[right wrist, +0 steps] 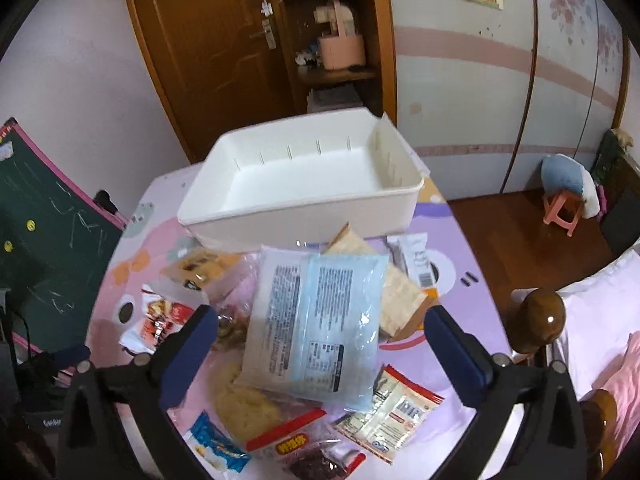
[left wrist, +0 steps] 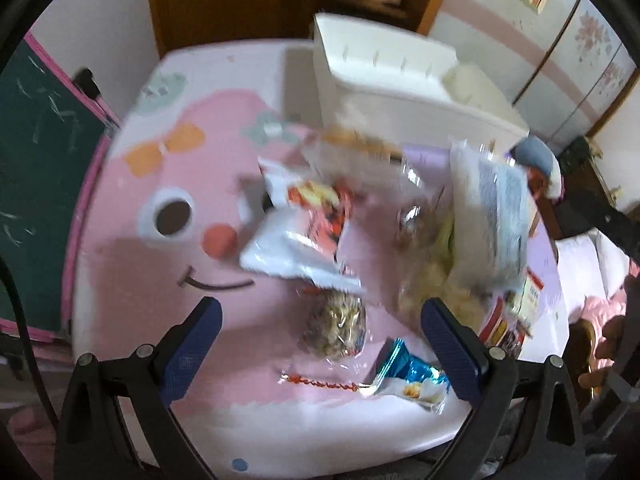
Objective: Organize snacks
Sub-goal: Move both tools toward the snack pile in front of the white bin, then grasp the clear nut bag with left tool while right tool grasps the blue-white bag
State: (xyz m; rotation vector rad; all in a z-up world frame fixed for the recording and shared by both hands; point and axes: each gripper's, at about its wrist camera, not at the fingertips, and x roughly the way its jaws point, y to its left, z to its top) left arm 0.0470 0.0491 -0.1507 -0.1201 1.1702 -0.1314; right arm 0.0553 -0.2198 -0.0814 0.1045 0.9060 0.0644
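Observation:
A heap of snack packets lies on a round pink cartoon table [left wrist: 132,264]. An empty white bin [right wrist: 304,184] stands at the table's far side; it also shows in the left wrist view [left wrist: 384,76]. My right gripper [right wrist: 320,332] is open above a large pale blue and white packet [right wrist: 320,320]. My left gripper [left wrist: 320,328] is open above a clear bag of nuts [left wrist: 336,324], near a white and orange packet [left wrist: 304,232] and a blue foil packet [left wrist: 412,376]. Neither gripper holds anything.
A green chalkboard [right wrist: 44,248] leans left of the table. A wooden door [right wrist: 200,48] and shelf stand behind. A bed post [right wrist: 540,320] and bed are at the right; a pink stool [right wrist: 560,208] stands on the floor. More packets [right wrist: 392,416] lie near the front edge.

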